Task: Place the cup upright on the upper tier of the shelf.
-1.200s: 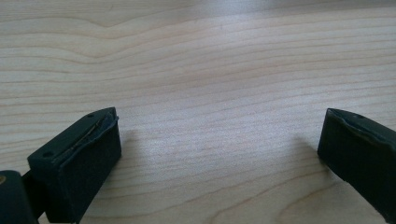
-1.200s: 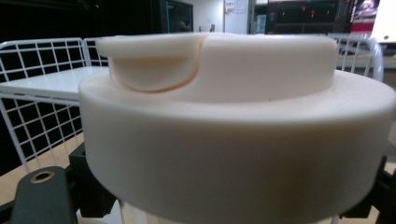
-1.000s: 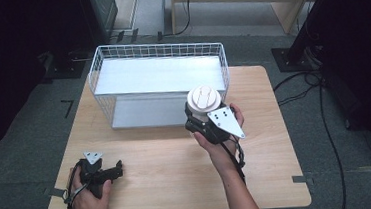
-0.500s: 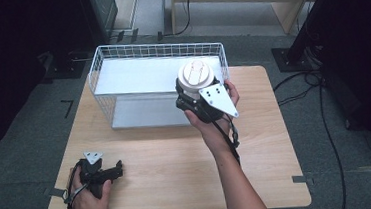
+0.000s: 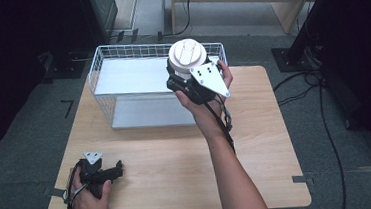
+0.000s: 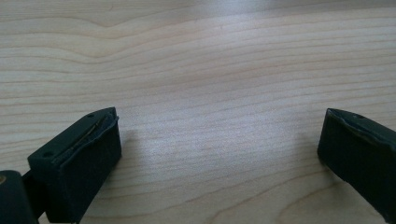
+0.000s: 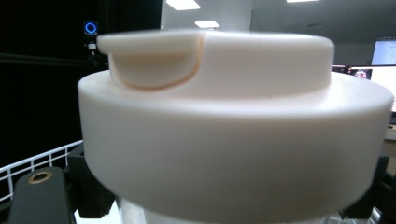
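A white round container with a lid (image 5: 187, 57) is held upright in my right gripper (image 5: 187, 78), which is shut on it just under the lid. The container hangs over the near right part of the white wire basket (image 5: 119, 57). In the right gripper view the lid (image 7: 224, 112) looms close, and a black jaw stands on each side beneath it. My left gripper (image 5: 113, 171) rests low over the table's front left, open. In the left gripper view its two black jaws stand wide apart over bare wood (image 6: 210, 93), with nothing between them.
The wire basket stands at the back of the wooden table (image 5: 257, 144), with a white floor inside. Dark equipment and cables (image 5: 325, 123) lie on the grey floor to the right. The basket's rim (image 7: 32, 161) shows low in the right gripper view.
My right gripper has carried the white container up and away from me, from the table's middle to above the basket's near right edge. The left gripper has stayed put.
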The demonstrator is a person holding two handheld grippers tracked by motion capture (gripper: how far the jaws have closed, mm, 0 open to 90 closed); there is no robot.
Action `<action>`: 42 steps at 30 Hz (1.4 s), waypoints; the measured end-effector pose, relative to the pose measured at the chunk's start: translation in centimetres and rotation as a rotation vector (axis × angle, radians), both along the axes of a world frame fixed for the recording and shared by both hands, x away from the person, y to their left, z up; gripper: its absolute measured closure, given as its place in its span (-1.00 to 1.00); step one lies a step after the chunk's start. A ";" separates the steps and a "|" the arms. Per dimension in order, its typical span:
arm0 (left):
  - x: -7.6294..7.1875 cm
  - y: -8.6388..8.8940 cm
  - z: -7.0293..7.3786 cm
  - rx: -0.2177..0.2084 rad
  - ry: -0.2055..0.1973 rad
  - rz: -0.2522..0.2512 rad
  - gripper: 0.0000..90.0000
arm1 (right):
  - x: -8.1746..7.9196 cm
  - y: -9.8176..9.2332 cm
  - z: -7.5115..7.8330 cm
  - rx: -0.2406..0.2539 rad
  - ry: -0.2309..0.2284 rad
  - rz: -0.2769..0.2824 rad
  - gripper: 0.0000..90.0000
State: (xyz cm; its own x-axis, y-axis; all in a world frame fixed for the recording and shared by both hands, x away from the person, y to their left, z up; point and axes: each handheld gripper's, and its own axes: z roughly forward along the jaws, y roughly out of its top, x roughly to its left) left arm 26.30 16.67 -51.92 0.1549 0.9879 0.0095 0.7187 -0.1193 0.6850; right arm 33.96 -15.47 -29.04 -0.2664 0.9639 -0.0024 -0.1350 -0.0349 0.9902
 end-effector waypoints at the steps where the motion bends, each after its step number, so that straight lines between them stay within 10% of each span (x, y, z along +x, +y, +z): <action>1: 0.0 0.0 0.0 0.000 0.000 0.000 -1.00 | 0.3 0.1 0.1 0.000 0.002 -0.003 -0.69; 22: 0.0 0.0 0.0 0.000 -0.002 0.000 -1.00 | 8.4 0.5 0.4 -0.008 0.059 -0.117 -0.69; 42: 0.0 0.0 0.0 0.000 -0.002 0.001 -1.00 | 8.1 -0.7 -0.4 -0.046 0.149 -0.074 -1.00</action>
State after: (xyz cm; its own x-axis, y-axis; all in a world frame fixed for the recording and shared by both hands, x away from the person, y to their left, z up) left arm 26.31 16.65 -51.95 0.1538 0.9880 0.0101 0.7171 -0.1186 0.6868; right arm 42.03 -16.19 -29.39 -0.1950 0.9807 -0.0126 0.0127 0.0154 0.9998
